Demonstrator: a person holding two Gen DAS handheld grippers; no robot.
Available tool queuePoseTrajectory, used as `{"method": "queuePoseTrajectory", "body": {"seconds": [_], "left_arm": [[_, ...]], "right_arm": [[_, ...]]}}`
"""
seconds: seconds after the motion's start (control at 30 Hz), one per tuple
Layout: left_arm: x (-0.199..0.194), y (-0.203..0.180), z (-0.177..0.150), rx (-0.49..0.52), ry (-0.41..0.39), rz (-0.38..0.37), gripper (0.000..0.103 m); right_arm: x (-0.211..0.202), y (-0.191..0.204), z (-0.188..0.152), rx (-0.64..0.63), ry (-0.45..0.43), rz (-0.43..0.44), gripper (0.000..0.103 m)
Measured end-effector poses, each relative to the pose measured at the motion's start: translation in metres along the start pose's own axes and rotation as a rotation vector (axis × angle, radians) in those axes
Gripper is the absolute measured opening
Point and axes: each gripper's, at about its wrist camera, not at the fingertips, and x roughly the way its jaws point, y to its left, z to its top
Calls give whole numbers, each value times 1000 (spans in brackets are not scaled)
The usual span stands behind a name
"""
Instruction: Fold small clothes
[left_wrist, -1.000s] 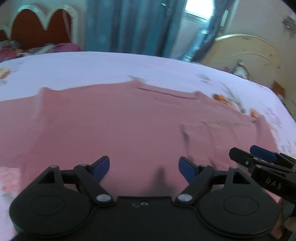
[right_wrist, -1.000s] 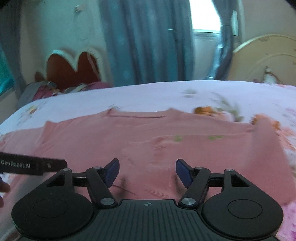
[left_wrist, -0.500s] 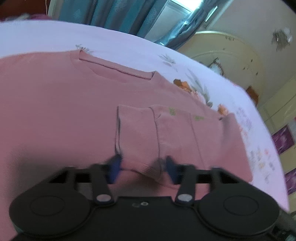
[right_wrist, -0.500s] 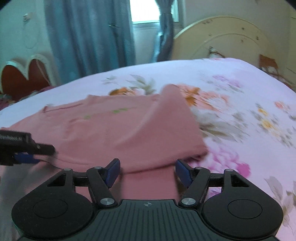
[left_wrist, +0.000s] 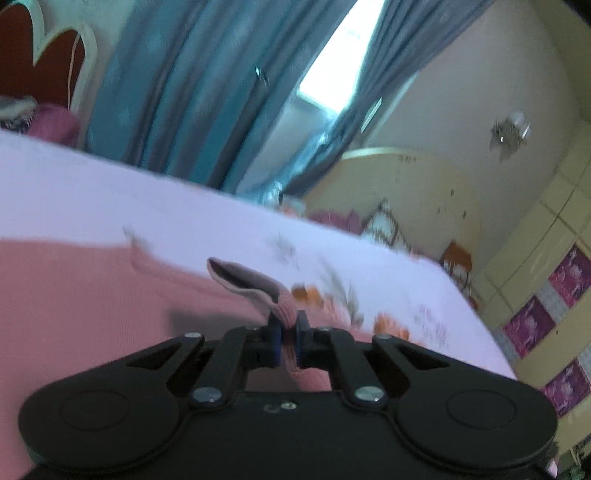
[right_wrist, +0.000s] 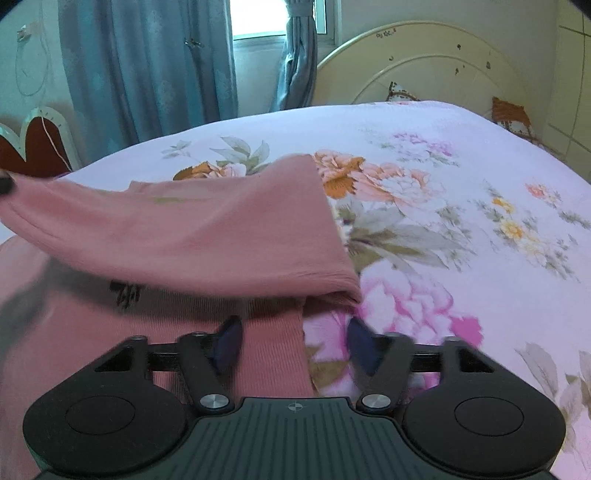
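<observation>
Now the left gripper (left_wrist: 287, 338) has its fingers clamped on the cuff of the pink sweater (left_wrist: 92, 295), having just closed on it, and the sleeve (right_wrist: 192, 236) is lifted off the garment's body on the floral bed sheet (right_wrist: 461, 206). The right gripper (right_wrist: 291, 341) stands half-open, its fingers having just narrowed around the near hem edge without pressing it. Judgement: the sleeve fold is starting; the sleeve must next be carried across the body.
</observation>
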Motion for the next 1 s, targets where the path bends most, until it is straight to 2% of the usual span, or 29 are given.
{"method": "queuePoseTrajectory", "body": {"seconds": [0.1, 0.13, 0.23, 0.4, 0.6, 0.63, 0.7, 0.73, 0.8, 0.83, 0.87, 1.0], "left_arm": [[-14, 9, 4, 15, -34, 36, 6], [-16, 13, 2, 23, -37, 55, 6], [-15, 31, -10, 19, -14, 123, 6], [0, 61, -42, -15, 67, 232, 6], [12, 69, -63, 62, 131, 288, 8], [11, 69, -64, 72, 133, 297, 10], [6, 68, -60, 82, 130, 320, 29], [2, 68, -59, 86, 118, 355, 35], [-10, 71, -57, 83, 78, 392, 54], [-17, 73, -55, 79, 52, 400, 54], [-18, 71, -53, 81, 41, 400, 54], [-7, 61, -42, 84, 47, 352, 54]], "right_arm": [[11, 4, 8, -2, -6, 0, 44], [14, 4, 10, -1, -7, 1, 37], [17, 2, 12, 0, -5, 6, 7], [10, -9, 7, 24, -16, 7, 7], [3, -12, 1, -7, 12, 12, 8], [1, -14, 1, -5, 15, 18, 8], [-5, -17, 0, 0, 27, 36, 8], [-9, -19, 1, 7, 23, 40, 9], [-20, -22, 3, 24, -6, 45, 26], [-26, -24, 5, 34, -27, 51, 49], [-29, -25, 8, 37, -52, 54, 58], [-17, -22, 28, 30, -53, 83, 58]]}}
